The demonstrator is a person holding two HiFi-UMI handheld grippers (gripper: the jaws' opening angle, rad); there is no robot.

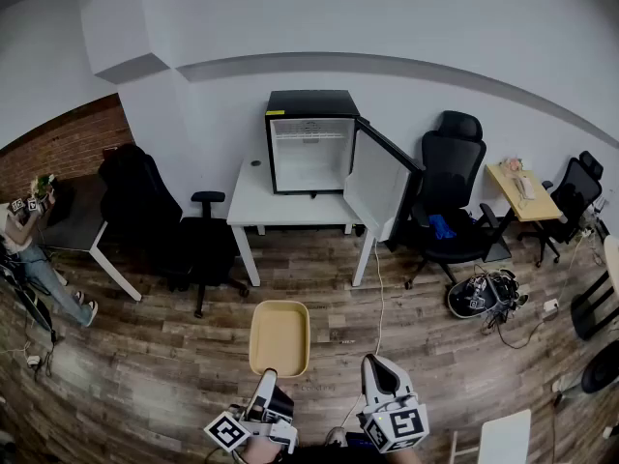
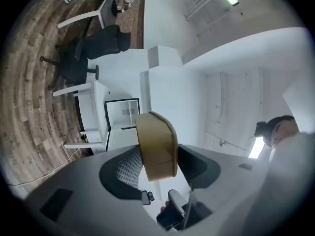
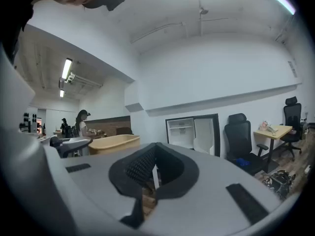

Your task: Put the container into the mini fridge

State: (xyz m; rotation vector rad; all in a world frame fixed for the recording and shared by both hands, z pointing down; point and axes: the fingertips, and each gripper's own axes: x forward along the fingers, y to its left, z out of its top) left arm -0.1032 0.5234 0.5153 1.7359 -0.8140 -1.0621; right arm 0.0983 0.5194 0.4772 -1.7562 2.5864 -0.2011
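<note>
My left tool [image 1: 269, 375] is clamped on the near rim of the tan container [image 1: 280, 336]. In the left gripper view the rim sits pinched between the two pads of that tool [image 2: 156, 167], and the container [image 2: 157, 144] juts out past them with nothing under it. My right tool [image 1: 377, 363] is clenched on nothing. Its own view shows the jaw tips meeting with only air beyond them [image 3: 155, 145], and the container [image 3: 113, 142] hangs off to its left without touching it.

So the pickup is done. The container is in the air in front of me, above the wooden floor [image 1: 435, 356], held by one end only.

The rest is ahead of me. The mini fridge [image 1: 309, 143] stands on the white desk [image 1: 290, 211] against the far wall, well apart from where I hold the container. Its door [image 1: 382, 187] already hangs wide open to the right, so nothing needs opening, and the white inside shows a shelf line near the top. By my reckoning I have to carry the container across, line it up with the opening and set it inside, which I judge to be the larger part of the job.
</note>
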